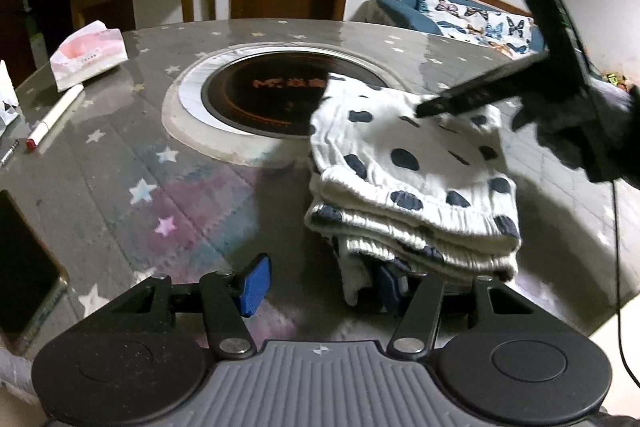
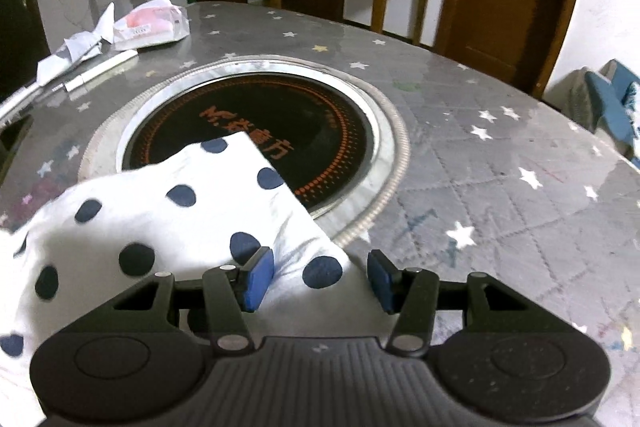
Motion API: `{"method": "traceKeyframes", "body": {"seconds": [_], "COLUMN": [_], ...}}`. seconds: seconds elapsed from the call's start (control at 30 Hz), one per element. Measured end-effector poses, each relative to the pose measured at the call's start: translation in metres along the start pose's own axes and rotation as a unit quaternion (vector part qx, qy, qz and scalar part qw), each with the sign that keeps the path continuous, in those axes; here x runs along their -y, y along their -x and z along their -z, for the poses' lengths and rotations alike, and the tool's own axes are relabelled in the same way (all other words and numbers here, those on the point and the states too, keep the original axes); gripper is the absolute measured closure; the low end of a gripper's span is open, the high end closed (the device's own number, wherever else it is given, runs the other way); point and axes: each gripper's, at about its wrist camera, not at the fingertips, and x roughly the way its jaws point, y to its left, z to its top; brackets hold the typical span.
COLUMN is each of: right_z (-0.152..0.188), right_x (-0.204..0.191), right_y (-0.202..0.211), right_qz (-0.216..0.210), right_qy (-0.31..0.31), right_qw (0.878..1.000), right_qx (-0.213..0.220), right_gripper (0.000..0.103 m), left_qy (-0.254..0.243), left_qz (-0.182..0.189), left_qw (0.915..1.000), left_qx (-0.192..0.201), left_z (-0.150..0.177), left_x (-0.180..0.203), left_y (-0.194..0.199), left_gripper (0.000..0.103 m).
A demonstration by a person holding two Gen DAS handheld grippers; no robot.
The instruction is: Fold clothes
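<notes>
Left wrist view first: the polka-dot garment [image 1: 412,183] is already stacked in a few folded layers on the starry surface [image 1: 168,187], its far corner lapping over the round black cooktop [image 1: 272,99] set in the middle. The left gripper [image 1: 320,287] sits at the near edge of the stack with its jaws roughly half open. The left pad is out over bare tabletop, and the right pad is tucked behind a drooping bit of the ribbed hem, so I can't tell if it actually touches cloth. Nothing looks pinched. The right gripper's finger comes in blurred over the top layer.

Right wrist view: the right gripper [image 2: 320,279] hovers at a corner of the garment [image 2: 168,219], jaws also about half open. The left pad rests on or just above the white cloth and the right pad is off the edge over the surface. No grip here either, as far as I can see.

What could go wrong, in my opinion: the stack is thick and loose, so a pad catching only the top layer could drag it and undo the fold. That dangling hem could snag on the left jaws too. A phone [image 1: 24,267] and a marker [image 1: 56,117] lie well off to the side, so they're not really in the way.
</notes>
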Motion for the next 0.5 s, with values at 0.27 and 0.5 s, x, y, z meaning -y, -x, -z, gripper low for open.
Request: {"method": "traceKeyframes", "body": {"seconds": [0.27, 0.5], "right_z": [0.016, 0.035], "right_x": [0.006, 0.014], "right_y": [0.016, 0.031], "right_qz": [0.031, 0.041], "right_qy": [-0.001, -0.015], "right_qw": [1.000, 0.999], "right_qx": [-0.001, 0.000], "right_gripper": [0.050, 0.046], "left_qy": [-0.005, -0.003], "left_qz": [-0.021, -0.027], "left_qw": [0.9997, 0.9996], "left_qx": [0.006, 0.005], "left_z": [-0.016, -0.028], "left_x": [-0.005, -0.007], "left_y": [-0.013, -0.026], "left_gripper": [0.044, 0.044]}}
